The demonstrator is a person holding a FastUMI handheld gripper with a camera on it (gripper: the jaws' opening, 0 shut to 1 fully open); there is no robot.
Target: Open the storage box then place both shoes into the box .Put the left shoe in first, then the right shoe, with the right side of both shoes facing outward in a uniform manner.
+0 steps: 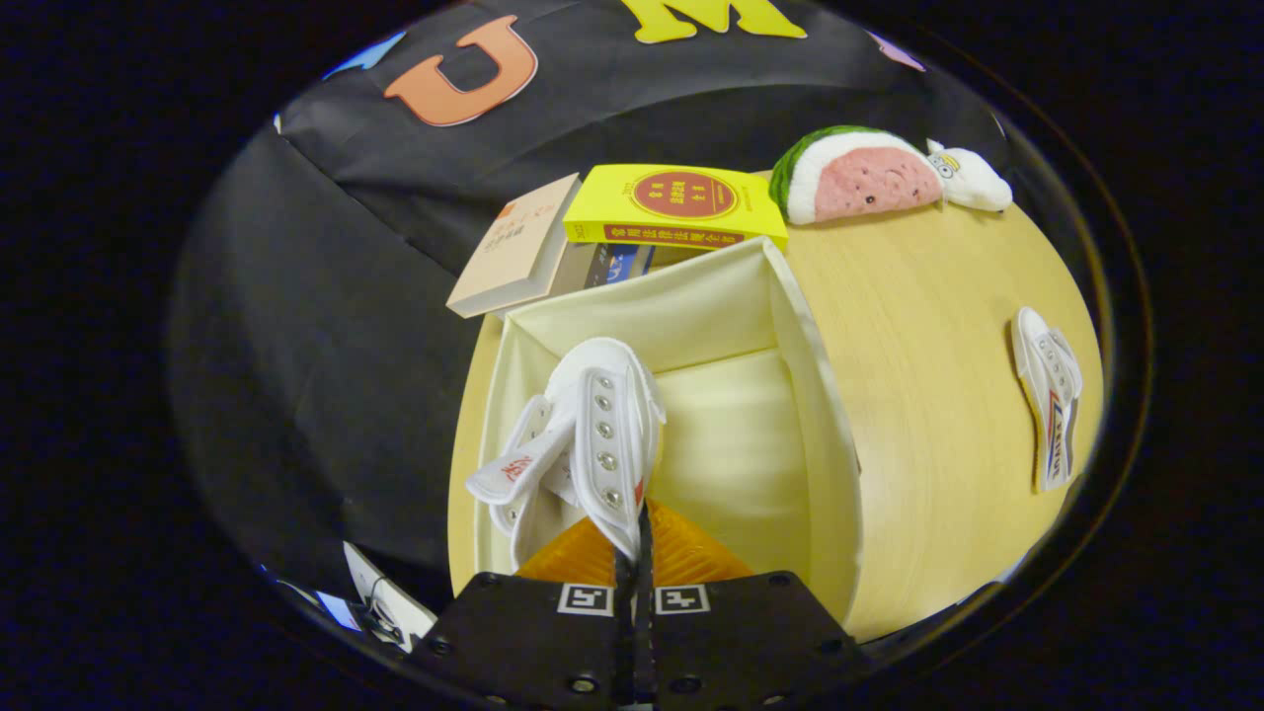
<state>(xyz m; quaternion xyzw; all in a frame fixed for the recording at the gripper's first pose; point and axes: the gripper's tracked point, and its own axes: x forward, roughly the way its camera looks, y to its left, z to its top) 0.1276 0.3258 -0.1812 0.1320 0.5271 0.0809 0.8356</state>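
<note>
I had the claw [637, 548] pinched narrow on the white shoe [592, 434], hanging it inside the open cream storage box [825, 415]. The second shoe [1049, 395] lay well apart on the wooden surface [928, 375], books [671, 205] and a watermelon plush [857, 176] beyond.

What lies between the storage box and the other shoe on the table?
In the gripper view, bare wooden table separates the storage box from the other shoe.
</note>
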